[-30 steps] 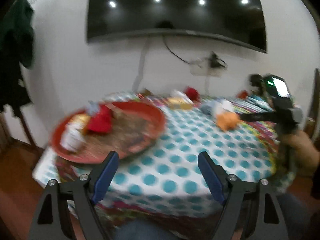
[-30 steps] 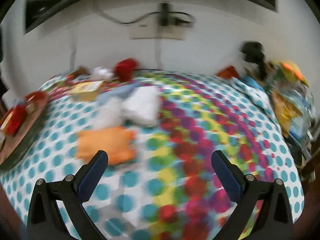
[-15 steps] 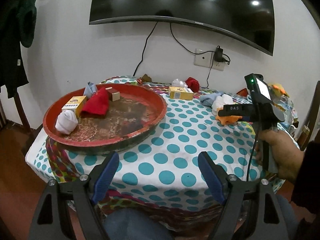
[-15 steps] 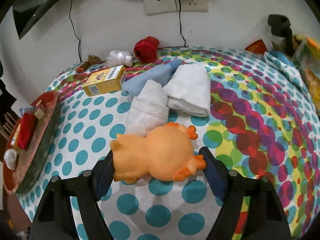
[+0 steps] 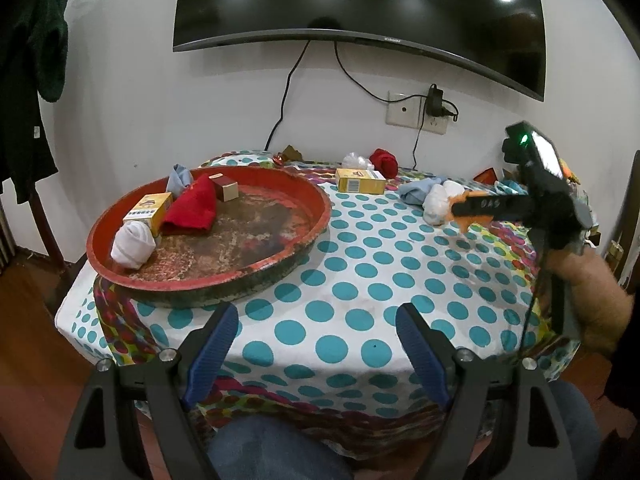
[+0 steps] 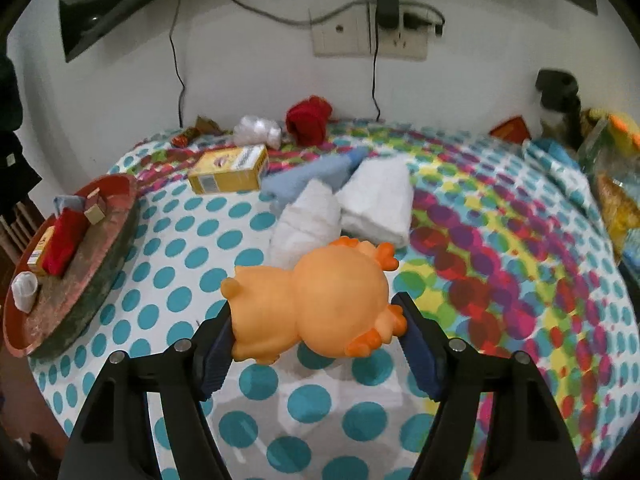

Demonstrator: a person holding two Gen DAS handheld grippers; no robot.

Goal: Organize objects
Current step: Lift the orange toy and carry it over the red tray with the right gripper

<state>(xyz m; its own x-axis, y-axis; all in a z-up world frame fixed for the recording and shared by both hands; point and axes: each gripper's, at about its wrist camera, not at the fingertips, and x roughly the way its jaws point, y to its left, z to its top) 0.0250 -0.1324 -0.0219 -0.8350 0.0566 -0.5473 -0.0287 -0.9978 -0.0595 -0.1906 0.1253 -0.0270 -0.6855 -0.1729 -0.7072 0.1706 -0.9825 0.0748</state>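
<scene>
My right gripper [image 6: 316,340] is shut on an orange rubber toy animal [image 6: 320,304] and holds it just above the dotted tablecloth; the toy also shows in the left wrist view [image 5: 470,218] behind the right gripper [image 5: 464,210]. My left gripper [image 5: 318,344] is open and empty near the table's front edge. A round red tray [image 5: 312,236] at the left holds a red cloth [image 5: 192,208], a white sock ball [image 5: 132,242], a yellow box [image 5: 146,210] and a small brown box [image 5: 226,189].
On the table beyond the toy lie white folded cloths [image 6: 376,200], a blue cloth [image 6: 312,178], a yellow box [image 6: 230,170], a red sock ball [image 6: 310,120] and a white wad [image 6: 258,132]. Packets and clutter [image 6: 612,184] crowd the right edge. A TV [image 5: 360,12] hangs on the wall.
My right gripper moved forward around the orange toy, closed on it and lifted it slightly. The left gripper steadied and stayed open near the front edge.
</scene>
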